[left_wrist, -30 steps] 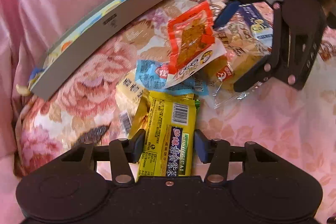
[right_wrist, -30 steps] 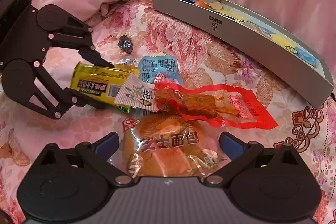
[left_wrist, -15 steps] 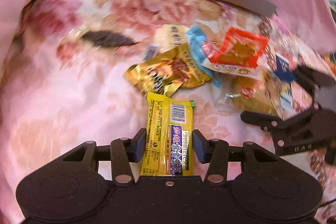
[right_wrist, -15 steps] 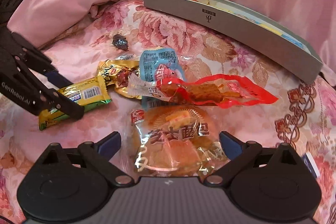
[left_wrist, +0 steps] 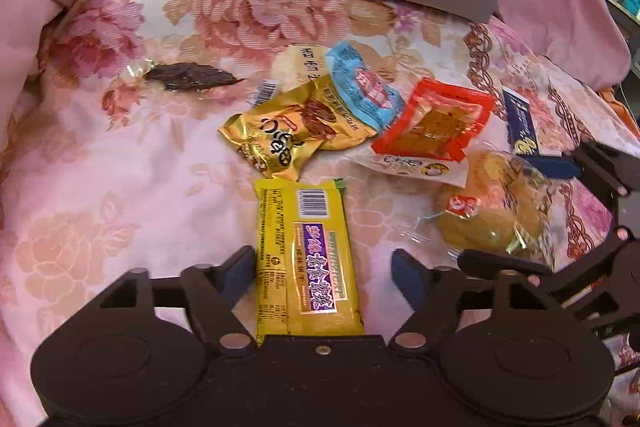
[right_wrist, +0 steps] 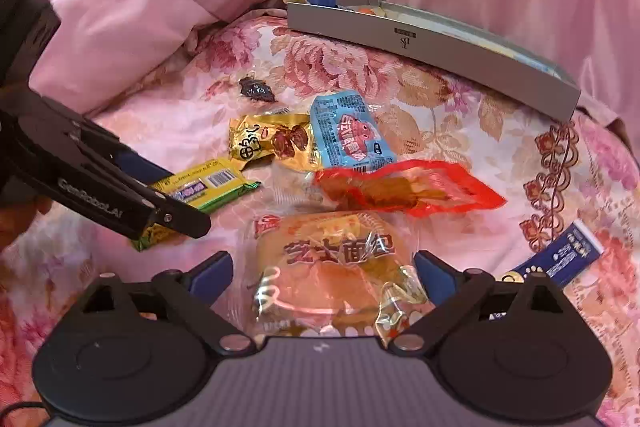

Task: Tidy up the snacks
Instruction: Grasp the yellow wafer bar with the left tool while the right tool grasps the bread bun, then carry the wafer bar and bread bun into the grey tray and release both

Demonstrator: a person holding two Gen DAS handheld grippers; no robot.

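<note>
Snack packets (right_wrist: pixel 404 11) part-fill grey box (right_wrist: pixel 432 45) on floral bedspread (right_wrist: pixel 340 67).

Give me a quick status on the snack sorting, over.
Left gripper jaws just opened, yellow bar loose between them. Right gripper open around the bread packet, not pinching. Grey box at the back, path clear.
</note>
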